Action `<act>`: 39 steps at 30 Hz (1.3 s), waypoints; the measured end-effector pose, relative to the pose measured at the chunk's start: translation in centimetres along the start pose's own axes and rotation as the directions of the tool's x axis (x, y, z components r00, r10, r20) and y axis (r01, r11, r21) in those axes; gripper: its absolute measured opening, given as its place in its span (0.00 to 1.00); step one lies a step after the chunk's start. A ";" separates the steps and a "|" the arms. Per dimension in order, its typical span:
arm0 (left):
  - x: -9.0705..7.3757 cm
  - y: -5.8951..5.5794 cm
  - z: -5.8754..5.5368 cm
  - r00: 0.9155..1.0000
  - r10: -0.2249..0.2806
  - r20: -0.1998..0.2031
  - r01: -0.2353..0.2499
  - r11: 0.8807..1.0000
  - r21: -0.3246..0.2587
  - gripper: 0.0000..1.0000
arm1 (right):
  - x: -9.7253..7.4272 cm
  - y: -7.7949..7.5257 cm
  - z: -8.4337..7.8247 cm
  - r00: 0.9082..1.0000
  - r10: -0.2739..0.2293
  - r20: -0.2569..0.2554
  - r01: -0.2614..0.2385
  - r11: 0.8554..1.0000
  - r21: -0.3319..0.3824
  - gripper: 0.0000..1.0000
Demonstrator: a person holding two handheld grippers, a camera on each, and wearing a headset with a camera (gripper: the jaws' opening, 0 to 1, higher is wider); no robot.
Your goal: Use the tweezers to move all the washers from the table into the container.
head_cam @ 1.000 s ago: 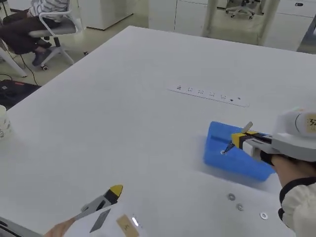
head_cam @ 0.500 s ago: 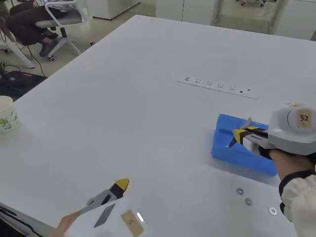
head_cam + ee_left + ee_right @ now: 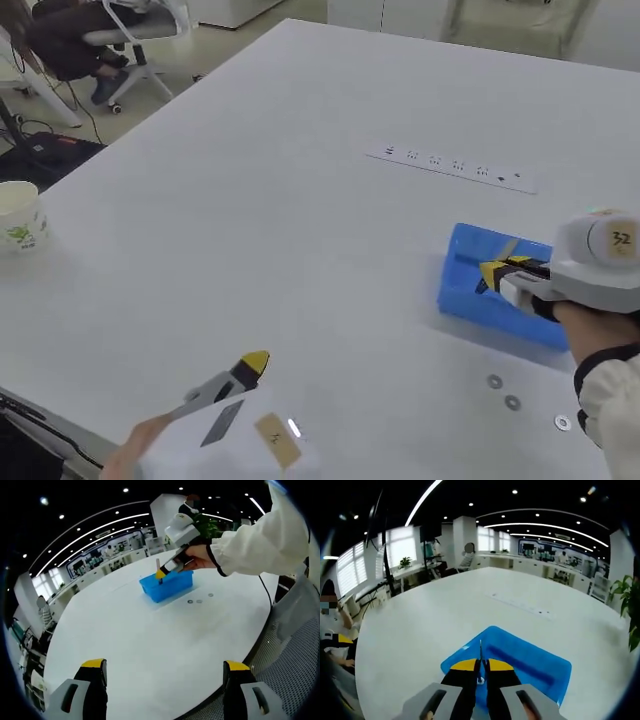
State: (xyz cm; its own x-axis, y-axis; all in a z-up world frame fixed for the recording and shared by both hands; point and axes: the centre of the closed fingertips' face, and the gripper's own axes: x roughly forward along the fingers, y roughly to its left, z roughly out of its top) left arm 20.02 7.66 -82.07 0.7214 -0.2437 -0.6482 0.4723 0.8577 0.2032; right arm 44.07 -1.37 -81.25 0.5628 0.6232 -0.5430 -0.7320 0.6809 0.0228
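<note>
Three washers flat on the white surface, just off the blue container on its side toward the person. Set in a loose row, none touching another, none touching the container's wall.

Right hand-held gripper directly above the container, over its open inside, held out from a white sleeve. Jaws pressed together on the tweezers, pinching them partway along. Tweezer tips pointed down into the container, the grey upper end sticking up past the yellow jaw tips. Contents of the tweezer tips: impossible to tell.

Left hand-held gripper well apart from the container, off to its left and nearer the person, low over bare surface close to the edge. Jaws spread wide, nothing between them, aimed across the surface toward the container.

Beyond the container, on its far side and apart from it: a flat white power strip lying on the surface. Far to the container's left, near the surface's edge: a paper cup, upright. Farther still in that direction, off the surface and on the floor: an office chair.
</note>
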 end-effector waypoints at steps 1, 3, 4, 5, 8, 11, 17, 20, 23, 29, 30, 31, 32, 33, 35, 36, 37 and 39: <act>0.0 0.0 0.0 1.000 0.001 0.000 -0.001 1.000 0.002 0.99 | 0.0 0.0 0.0 1.000 0.000 -0.002 0.000 1.000 0.000 0.03; 0.0 0.1 0.0 1.000 0.009 0.000 -0.009 1.000 0.009 0.99 | -0.1 -0.1 0.0 1.000 -0.005 -0.010 0.005 1.000 -0.010 0.03; 0.0 0.1 0.1 1.000 0.010 0.004 -0.010 1.000 0.013 0.99 | -0.2 -0.1 0.0 1.000 -0.007 -0.007 0.007 1.000 -0.011 0.03; 0.0 0.1 0.1 1.000 0.010 0.005 -0.010 1.000 0.015 0.99 | -0.3 -0.1 0.1 1.000 -0.009 -0.004 0.009 1.000 -0.009 0.03; 0.0 0.1 0.0 1.000 0.014 -0.005 -0.014 1.000 0.025 0.99 | -0.9 -0.3 0.6 1.000 -0.020 0.008 0.020 1.000 -0.008 0.03; 0.0 0.2 0.1 1.000 0.022 0.000 -0.022 0.999 0.034 0.99 | -1.6 -0.2 1.0 0.999 -0.027 0.021 0.027 1.000 -0.014 0.03; -0.1 0.3 0.3 0.999 0.030 0.013 -0.030 0.999 0.043 0.99 | -3.3 0.3 2.0 0.998 -0.035 0.051 0.037 0.998 -0.042 0.03; -0.2 0.3 0.4 0.999 0.032 0.019 -0.033 0.999 0.042 0.99 | -4.4 0.8 2.5 0.997 -0.036 0.075 0.038 0.999 -0.036 0.03; -0.1 0.3 0.2 1.000 0.028 0.014 -0.029 0.999 0.038 0.99 | -5.5 1.6 2.8 0.995 -0.030 0.094 0.033 0.999 -0.035 0.03; -0.2 0.3 0.3 0.999 0.035 0.019 -0.035 0.998 0.048 0.99 | -7.6 3.1 2.8 0.992 -0.032 0.125 0.038 0.998 -0.049 0.03; -0.2 0.3 0.3 0.999 0.033 0.019 -0.034 0.998 0.047 0.99 | -7.9 3.3 2.7 0.992 -0.029 0.126 0.035 0.998 -0.046 0.03; -0.2 0.3 0.3 0.999 0.031 0.019 -0.032 0.998 0.046 0.99 | -8.1 3.5 2.6 0.992 -0.027 0.127 0.033 0.998 -0.046 0.03; -0.2 0.3 0.3 0.999 0.031 0.018 -0.032 0.998 0.047 0.99 | -8.3 3.7 2.4 0.992 -0.024 0.125 0.030 0.999 -0.046 0.03; -0.2 0.3 0.3 0.999 0.031 0.018 -0.032 0.998 0.049 0.99 | -8.5 3.9 2.2 0.992 -0.020 0.123 0.026 0.999 -0.045 0.03; -0.2 0.2 0.3 0.999 0.027 0.019 -0.028 0.998 0.050 0.99 | -8.6 4.2 1.6 0.993 -0.010 0.114 0.015 0.999 -0.041 0.03; -0.2 0.2 0.3 1.000 0.026 0.018 -0.027 0.998 0.052 0.99 | -8.7 4.3 1.3 0.994 -0.006 0.109 0.010 0.999 -0.038 0.03; -0.2 0.2 0.3 1.000 0.025 0.017 -0.026 0.998 0.052 0.99 | -8.7 4.4 0.9 0.995 -0.005 0.102 0.008 0.999 -0.035 0.03; -0.2 0.2 0.3 1.000 0.023 0.017 -0.024 0.998 0.051 0.99 | -8.6 4.2 0.3 0.996 -0.003 0.092 0.006 1.000 -0.028 0.03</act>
State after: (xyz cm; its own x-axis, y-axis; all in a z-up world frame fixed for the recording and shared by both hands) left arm 20.13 7.70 -81.70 0.7408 -0.2318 -0.6304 0.4800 0.8392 0.2555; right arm 36.28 -3.78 -76.24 0.5980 0.6539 -0.4635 -0.7394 0.6732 -0.0042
